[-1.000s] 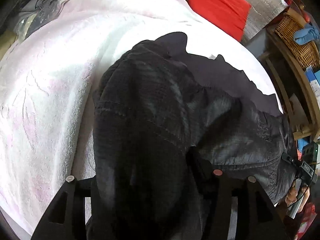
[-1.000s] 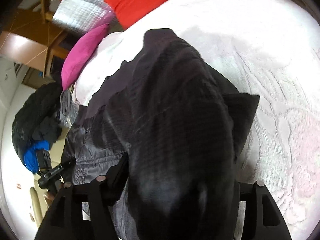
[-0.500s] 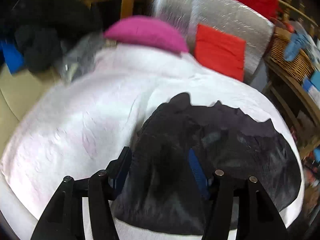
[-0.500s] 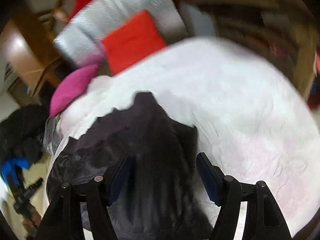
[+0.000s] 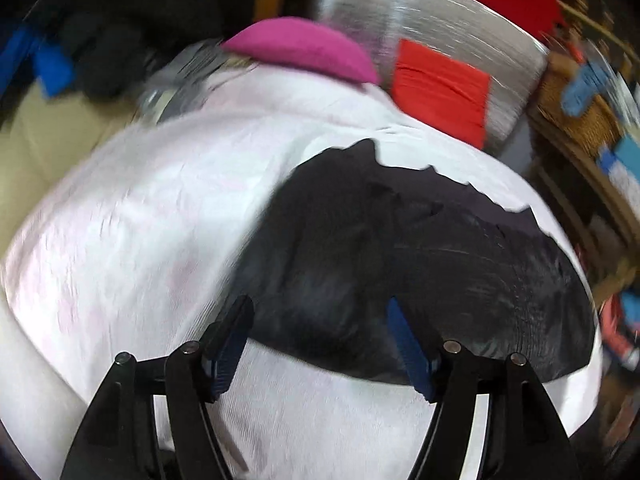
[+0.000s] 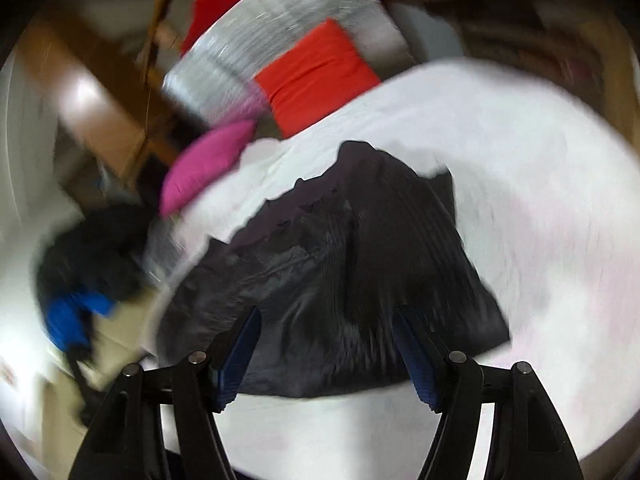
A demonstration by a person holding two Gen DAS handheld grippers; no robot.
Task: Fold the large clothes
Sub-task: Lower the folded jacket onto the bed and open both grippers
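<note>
White bedspread [image 5: 152, 216] under black garment [image 5: 400, 264], pink cushion [image 5: 304, 48] beyond; both tongs [image 5: 320, 340] [image 6: 326, 350] apart, empty.

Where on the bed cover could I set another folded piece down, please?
The white bed cover lies bare to the left of the black garment, up to the pink cushion. In the right wrist view it is also bare right of the garment. The head end is crowded: red cushion, silver pad.
</note>
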